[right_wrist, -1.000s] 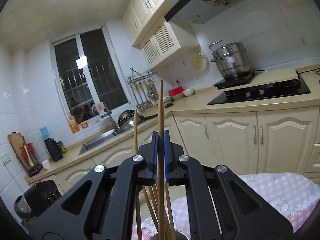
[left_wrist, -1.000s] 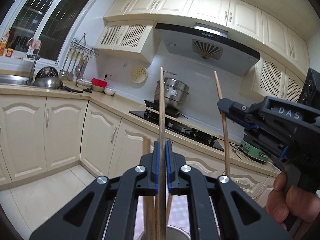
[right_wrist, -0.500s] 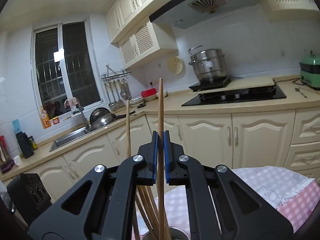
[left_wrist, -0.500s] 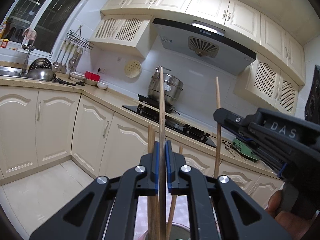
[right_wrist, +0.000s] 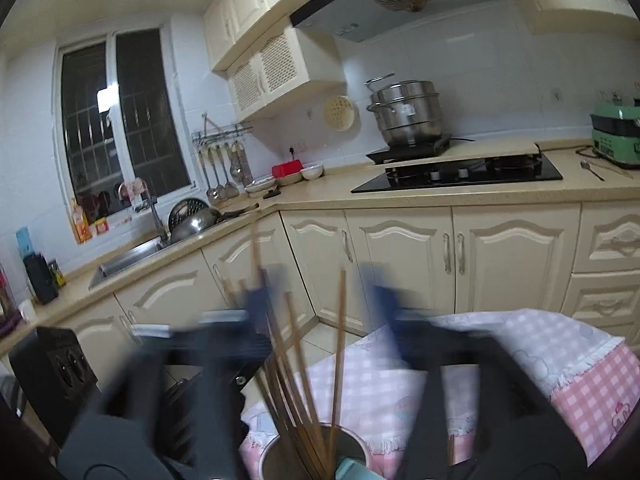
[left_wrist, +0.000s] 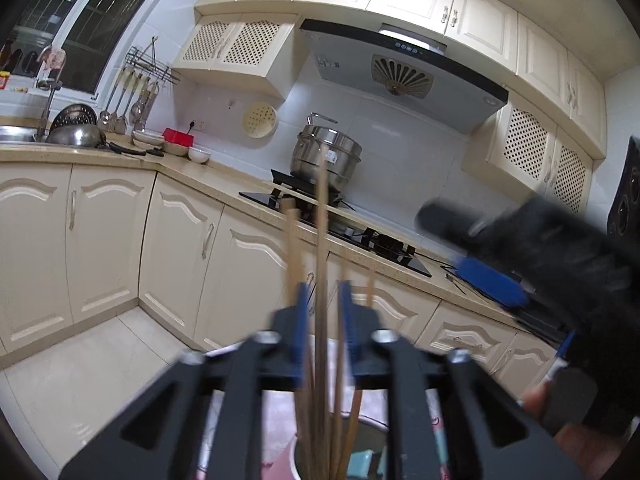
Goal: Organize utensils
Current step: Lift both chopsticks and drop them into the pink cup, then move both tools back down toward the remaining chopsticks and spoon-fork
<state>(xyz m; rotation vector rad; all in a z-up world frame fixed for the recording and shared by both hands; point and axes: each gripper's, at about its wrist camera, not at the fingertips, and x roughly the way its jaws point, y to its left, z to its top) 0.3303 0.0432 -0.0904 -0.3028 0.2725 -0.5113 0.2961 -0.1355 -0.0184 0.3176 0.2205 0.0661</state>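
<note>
1. As both pairs of jaws are opening, the step in hand looks like releasing chopsticks into the metal cup (right_wrist: 352,446) below them.
2. The left gripper (left_wrist: 323,322) is part open, a chopstick (left_wrist: 321,240) standing loose between its pads.
3. The right gripper (right_wrist: 320,304) gapes wide around another chopstick (right_wrist: 341,340), gripping nothing.
4. Next, probably: lift both clear without snagging the sticks.
</note>
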